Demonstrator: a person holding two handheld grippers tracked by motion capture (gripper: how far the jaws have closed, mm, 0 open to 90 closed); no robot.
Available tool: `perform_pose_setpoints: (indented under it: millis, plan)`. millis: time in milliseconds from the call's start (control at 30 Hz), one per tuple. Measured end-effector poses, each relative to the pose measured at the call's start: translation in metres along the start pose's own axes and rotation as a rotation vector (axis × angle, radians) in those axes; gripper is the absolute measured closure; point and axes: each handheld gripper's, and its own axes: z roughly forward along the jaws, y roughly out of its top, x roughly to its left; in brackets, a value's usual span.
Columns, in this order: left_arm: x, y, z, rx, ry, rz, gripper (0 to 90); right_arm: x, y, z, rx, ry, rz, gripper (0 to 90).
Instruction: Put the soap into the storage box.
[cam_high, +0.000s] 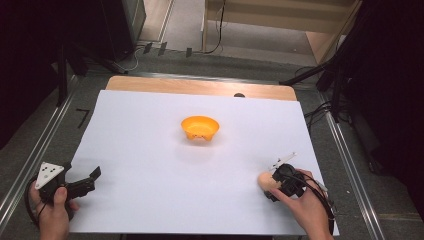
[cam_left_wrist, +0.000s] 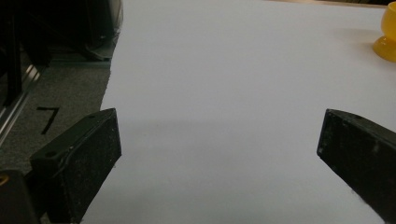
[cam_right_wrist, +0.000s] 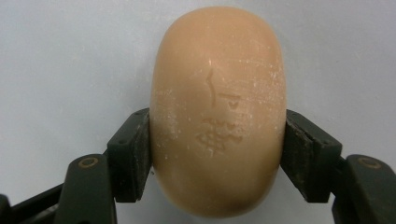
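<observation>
- The worktop (cam_high: 150, 150) is covered with a white sheet; a strip of bare wood shows along its far edge.
- An orange bowl (cam_high: 200, 127) stands upright on the white sheet, a little beyond the middle of the worktop, well apart from both hands. In the left gripper view only a part of it appears at the upper right edge (cam_left_wrist: 387, 35).
- The right hand-held gripper (cam_high: 270, 186) is at the near right part of the worktop, held in the person's right hand (cam_high: 305, 205). A cable trails from it towards the near edge.
- Its two black jaws are pinching a tan oval bar of soap (cam_right_wrist: 218, 116) from both sides; in the right gripper view the pads press on the left and right flanks of the bar.
- The soap has a stamped mark on its top face and some pale scuffs. It is seen against the white sheet; whether it touches the sheet I cannot tell.
- In the high view the soap (cam_high: 265, 181) shows as a small tan lump just left of the right hand.
- The left hand-held gripper (cam_high: 92, 180) is at the near left corner of the sheet, held in the left hand (cam_high: 52, 210), with a grey three-cornered plate on top.
- Its jaws are spread wide with nothing between them; only white sheet lies under the gap (cam_left_wrist: 219, 154).
- Grey floor with a black mark is beside the left edge of the sheet.
</observation>
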Motion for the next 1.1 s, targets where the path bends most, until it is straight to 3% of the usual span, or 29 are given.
perform_pose_setpoints:
  millis: [300,733,1100]
  plan:
    - [0.000,0.000,0.000,-0.001,0.004,-0.001,0.5,0.003,0.008,-0.013,-0.046,-0.004,-0.048,33.9]
    - [-0.001,0.000,0.000,-0.002,0.005,0.001,0.5,-0.001,0.045,-0.031,-0.060,-0.018,-0.110,33.9]
    - [0.000,0.000,0.000,-0.002,0.002,0.000,0.5,0.001,0.077,-0.034,-0.069,-0.025,-0.176,33.9]
